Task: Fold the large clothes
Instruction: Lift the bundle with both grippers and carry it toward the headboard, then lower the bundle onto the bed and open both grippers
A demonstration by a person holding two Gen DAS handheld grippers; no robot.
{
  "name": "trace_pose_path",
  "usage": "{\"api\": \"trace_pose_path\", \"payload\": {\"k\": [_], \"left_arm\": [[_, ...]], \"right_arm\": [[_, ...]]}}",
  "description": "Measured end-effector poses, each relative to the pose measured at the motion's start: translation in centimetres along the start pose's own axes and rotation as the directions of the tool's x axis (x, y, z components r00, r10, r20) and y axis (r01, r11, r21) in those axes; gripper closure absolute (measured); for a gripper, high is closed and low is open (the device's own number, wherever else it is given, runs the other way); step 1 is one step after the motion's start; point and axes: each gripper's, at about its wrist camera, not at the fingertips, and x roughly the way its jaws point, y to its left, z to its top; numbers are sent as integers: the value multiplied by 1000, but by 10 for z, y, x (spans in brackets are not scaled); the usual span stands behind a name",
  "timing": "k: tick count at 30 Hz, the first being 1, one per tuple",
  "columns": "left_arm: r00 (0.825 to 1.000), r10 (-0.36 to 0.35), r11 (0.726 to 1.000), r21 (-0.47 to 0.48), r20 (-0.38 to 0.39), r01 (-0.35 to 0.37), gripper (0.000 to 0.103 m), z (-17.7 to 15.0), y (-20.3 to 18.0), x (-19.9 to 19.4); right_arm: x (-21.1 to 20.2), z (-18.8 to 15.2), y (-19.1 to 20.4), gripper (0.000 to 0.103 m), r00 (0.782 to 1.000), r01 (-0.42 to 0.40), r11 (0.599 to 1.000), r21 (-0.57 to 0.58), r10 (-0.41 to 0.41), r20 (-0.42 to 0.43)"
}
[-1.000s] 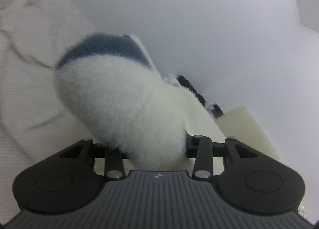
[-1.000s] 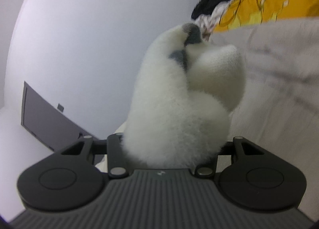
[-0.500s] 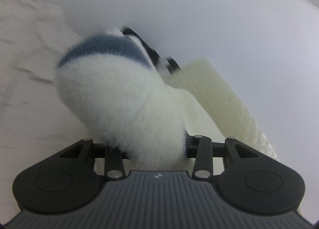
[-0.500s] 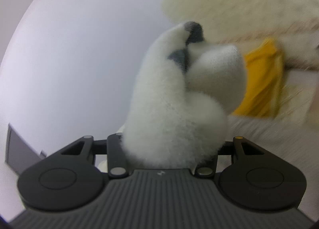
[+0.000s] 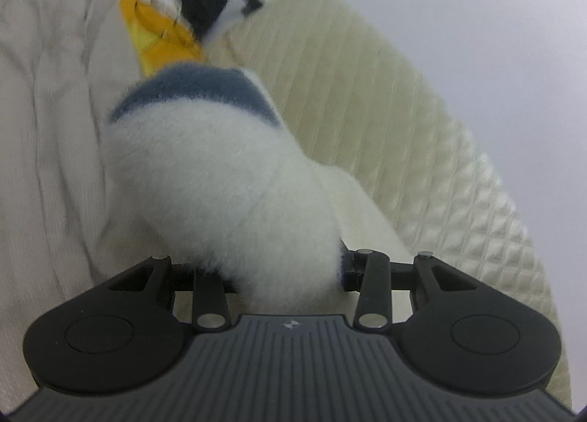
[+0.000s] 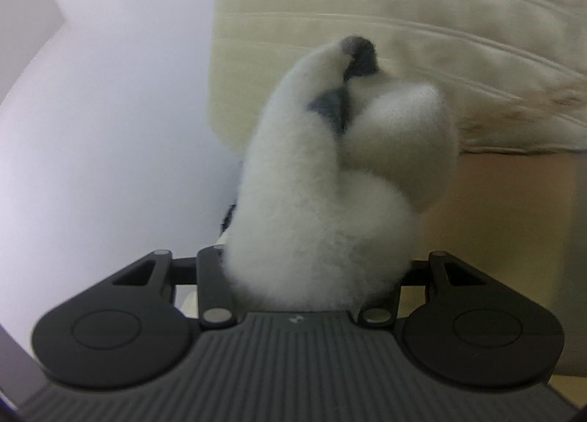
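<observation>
Both the left gripper [image 5: 282,268] and right gripper [image 6: 312,275] clutch bunches of the fluffy white garment [image 5: 220,172], seemingly one piece.

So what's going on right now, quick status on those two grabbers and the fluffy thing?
Left hand-held gripper clamped on fluffy white garment. Right hand-held gripper clamped on it too. Garment bunched, not yet folded. Cream quilted cushion ahead, nothing blocking.

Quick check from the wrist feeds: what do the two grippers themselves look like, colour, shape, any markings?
Both look alike. The left gripper and right gripper each have a dark grey ribbed housing with a small pale logo at its front edge. Either side sits a black rounded lobe with a circular recess, joined by black link bars on silver pivot pins. The fingers are hidden by fleece. No cables, hands or sleeves show.
</observation>
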Motion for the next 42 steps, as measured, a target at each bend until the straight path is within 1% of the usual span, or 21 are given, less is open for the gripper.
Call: {"api": "trace_pose_path", "payload": {"k": [2, 4, 6, 7, 9, 11, 13, 14, 16, 19, 20, 21, 23, 26, 28, 30, 32, 35, 39, 40, 42], "left_arm": [[999, 21, 1000, -5, -38, -21, 58, -7, 14, 9], [998, 35, 999, 0, -61, -35, 58, -15, 26, 17], [998, 22, 1000, 15, -61, -21, 58, -22, 33, 19], [998, 11, 1000, 15, -59, -10, 57, -23, 33, 18], [998, 5, 1000, 18, -62, -4, 57, -23, 36, 17], [998, 14, 1000, 27, -68, -12, 56, -23, 39, 19], [997, 11, 1000, 12, -72, -10, 55, -23, 44, 17], [997, 9, 1000, 7, -75, -8, 54, -26, 40, 8], [996, 12, 1000, -5, -87, -13, 52, -27, 43, 6], [993, 22, 1000, -10, -116, -23, 39, -29, 47, -4], [991, 39, 999, 4, -131, -39, 35, -31, 48, -7], [989, 53, 999, 19, -136, -51, 35, -33, 49, -10], [987, 73, 997, 38, -144, -68, 34, -36, 50, -20], [984, 94, 995, 39, -151, -89, 34, -36, 52, -36], [980, 138, 987, 97, -146, -125, 34, -37, 44, -49], [973, 195, 968, 184, -120, -171, 33, -37, 32, -65], [968, 234, 946, 250, -90, -206, 33, -36, 19, -82], [966, 250, 929, 295, -60, -222, 33, -31, -1, -106], [961, 277, 889, 377, 7, -259, 33, -26, -38, -136], [960, 280, 878, 399, 18, -264, 33, -25, -48, -142], [959, 279, 858, 437, 47, -271, 33, -27, -68, -158]], "right_arm": [[-4, -6, -19, 51, 1000, 29, 999, 22, -29, -12], [-5, -13, -39, 51, 998, 53, 997, 62, -51, -28], [-5, -22, -56, 51, 997, 67, 993, 95, -64, -40], [-5, -27, -65, 51, 997, 65, 991, 120, -60, -44], [-8, -36, -75, 51, 999, 35, 987, 156, -31, -33], [-10, -40, -76, 50, 999, 31, 987, 157, -27, -26], [-10, -42, -80, 48, 999, 30, 985, 172, -26, -25], [-11, -41, -85, 46, 999, 29, 983, 183, -25, -27], [-12, -37, -90, 44, 999, 33, 978, 205, -26, -38], [-12, -36, -94, 38, 997, 58, 971, 231, -44, -66], [-11, -36, -96, 37, 996, 66, 970, 234, -51, -72], [-12, -36, -95, 36, 996, 72, 970, 231, -56, -76], [-16, -38, -96, 30, 993, 93, 971, 220, -76, -87], [-38, -34, -97, 27, 989, 130, 974, 187, -115, -90], [-50, -31, -90, 27, 985, 158, 975, 155, -146, -90], [-65, -29, -79, 27, 982, 183, 976, 121, -175, -74], [-79, -26, -67, 27, 977, 209, 976, 65, -206, -50], [-97, -21, -40, 27, 969, 243, 969, -32, -244, -26], [-113, -17, 3, 27, 969, 245, 954, -175, -246, 17], [-126, -21, 12, 27, 970, 241, 947, -212, -241, 28], [-131, -22, 29, 27, 971, 237, 933, -270, -233, 46]]}}
